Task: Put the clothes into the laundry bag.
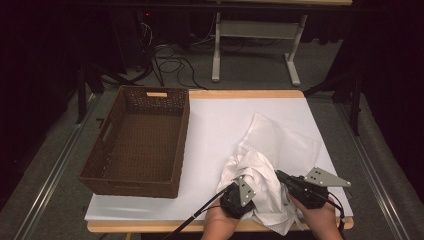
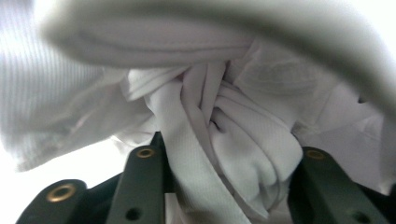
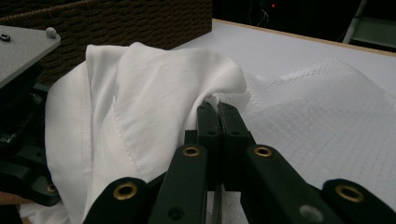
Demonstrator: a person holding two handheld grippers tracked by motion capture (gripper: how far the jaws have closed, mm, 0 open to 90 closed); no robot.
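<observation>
A white cloth (image 1: 280,145) lies crumpled at the table's front right, part of it spread flat toward the back. In the high view my left gripper (image 1: 248,189) is buried in the bunched front part. In its own view a twisted bunch of cloth (image 2: 243,140) fills the gap between the jaws, and the left gripper (image 2: 231,158) is shut on it. My right gripper (image 1: 280,176) points left into the same heap. Its jaws stand together, and the right gripper (image 3: 218,107) pinches a fold of the cloth (image 3: 154,93) at the tips.
A brown woven basket (image 1: 156,90) stands on the left half of the table, and nothing is in it. A white sheet (image 1: 220,120) covers the tabletop. The basket wall (image 3: 116,23) rises close behind the cloth heap. Cables and a table frame lie on the floor beyond.
</observation>
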